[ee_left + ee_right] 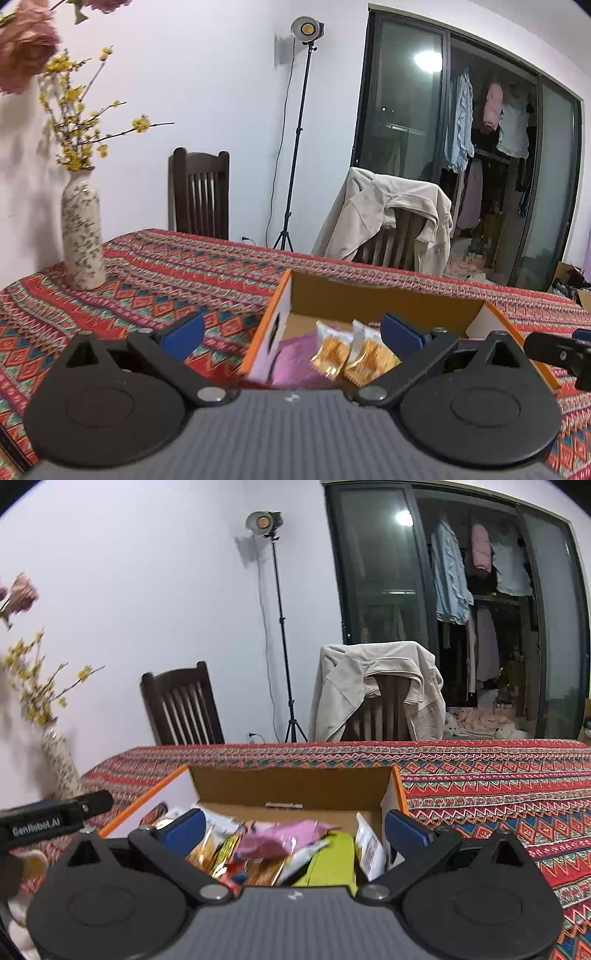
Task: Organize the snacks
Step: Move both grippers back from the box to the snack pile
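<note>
Between the spread blue pads of your right gripper point(293, 829) sits the open cardboard box point(291, 784), heaped with snack packets: a pink packet point(284, 836) on top, a lime-green packet point(332, 860) toward the right pad, nothing pinched. Ahead of your left gripper point(291, 332), likewise wide open and empty, the same box lies toward its right pad, two golden cracker packs point(351, 354) and the pink packet inside. Beyond its left pad a patterned vase point(82, 236) stands on the red tablecloth point(177, 273).
</note>
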Action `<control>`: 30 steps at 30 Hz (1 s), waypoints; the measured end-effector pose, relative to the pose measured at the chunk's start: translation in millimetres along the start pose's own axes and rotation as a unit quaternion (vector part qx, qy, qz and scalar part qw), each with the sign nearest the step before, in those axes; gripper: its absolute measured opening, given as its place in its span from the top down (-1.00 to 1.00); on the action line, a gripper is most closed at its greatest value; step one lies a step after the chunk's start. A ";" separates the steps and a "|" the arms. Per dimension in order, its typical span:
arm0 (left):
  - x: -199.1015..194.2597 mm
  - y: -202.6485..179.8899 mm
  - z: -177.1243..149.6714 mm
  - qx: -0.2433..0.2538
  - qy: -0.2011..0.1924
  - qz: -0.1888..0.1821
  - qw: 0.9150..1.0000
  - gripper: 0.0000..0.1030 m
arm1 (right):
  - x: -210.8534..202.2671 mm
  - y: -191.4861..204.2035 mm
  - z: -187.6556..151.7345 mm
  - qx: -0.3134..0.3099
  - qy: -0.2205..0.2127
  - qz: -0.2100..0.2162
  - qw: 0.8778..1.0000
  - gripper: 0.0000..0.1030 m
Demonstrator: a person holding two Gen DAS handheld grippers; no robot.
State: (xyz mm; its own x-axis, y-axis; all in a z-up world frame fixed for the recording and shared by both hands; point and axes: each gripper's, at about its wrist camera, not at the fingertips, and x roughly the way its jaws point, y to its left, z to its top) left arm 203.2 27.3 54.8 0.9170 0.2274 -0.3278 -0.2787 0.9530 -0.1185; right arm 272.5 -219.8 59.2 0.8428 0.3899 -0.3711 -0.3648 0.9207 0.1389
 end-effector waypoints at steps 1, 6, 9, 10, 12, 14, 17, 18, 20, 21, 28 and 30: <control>-4.4 3.2 -2.3 -0.001 0.001 0.001 1.000 -1.00 | -3.2 1.6 -2.5 -0.004 0.004 0.001 1.000 -1.00; -26.2 13.5 -13.4 0.003 0.011 -0.002 1.000 -1.00 | -21.7 5.9 -19.5 -0.004 0.020 0.010 1.000 -1.00; -40.8 17.7 -19.8 0.004 0.013 -0.006 1.000 -1.00 | -33.0 7.0 -31.3 0.001 0.029 0.016 0.999 -1.00; -44.9 19.5 -21.7 0.004 0.014 -0.008 1.000 -1.00 | -36.5 7.7 -35.3 0.001 0.033 0.016 0.999 -1.00; -53.7 22.2 -25.6 0.001 0.013 -0.012 1.000 -1.00 | -43.3 9.2 -43.1 0.004 0.041 0.016 0.999 -1.00; -62.0 24.8 -29.2 -0.001 0.013 -0.016 1.000 -1.00 | -49.9 9.9 -50.1 0.016 0.050 0.021 0.998 -1.00; -74.0 28.4 -33.6 -0.002 0.014 -0.021 1.000 -1.00 | -61.2 13.7 -58.4 0.023 0.054 0.032 0.998 -1.00; -78.0 29.9 -34.6 -0.003 0.013 -0.021 1.000 -1.00 | -64.5 15.7 -60.4 0.020 0.056 0.031 0.998 -1.00; -85.7 33.4 -36.7 -0.006 0.011 -0.022 1.000 -1.00 | -71.4 20.8 -65.8 0.011 0.061 0.029 0.998 -1.00; -89.1 35.9 -37.6 -0.007 0.010 -0.023 1.000 -1.00 | -74.0 23.1 -68.5 0.006 0.066 0.027 0.997 -1.00; -103.9 55.1 -46.2 -0.007 0.021 -0.018 1.000 -1.00 | -86.6 38.2 -88.7 -0.008 0.091 0.014 0.996 -1.00; -106.2 60.1 -50.6 -0.006 0.028 -0.020 0.999 -1.00 | -85.8 44.2 -94.1 -0.015 0.102 0.011 0.995 -1.00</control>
State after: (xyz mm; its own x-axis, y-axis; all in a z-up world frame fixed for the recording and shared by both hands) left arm 74.6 50.3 35.1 0.9104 0.1774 -0.3737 -0.2461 0.9584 -0.1444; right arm 146.8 -214.2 10.8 0.7377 0.3960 -0.5468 -0.3968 0.9096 0.1234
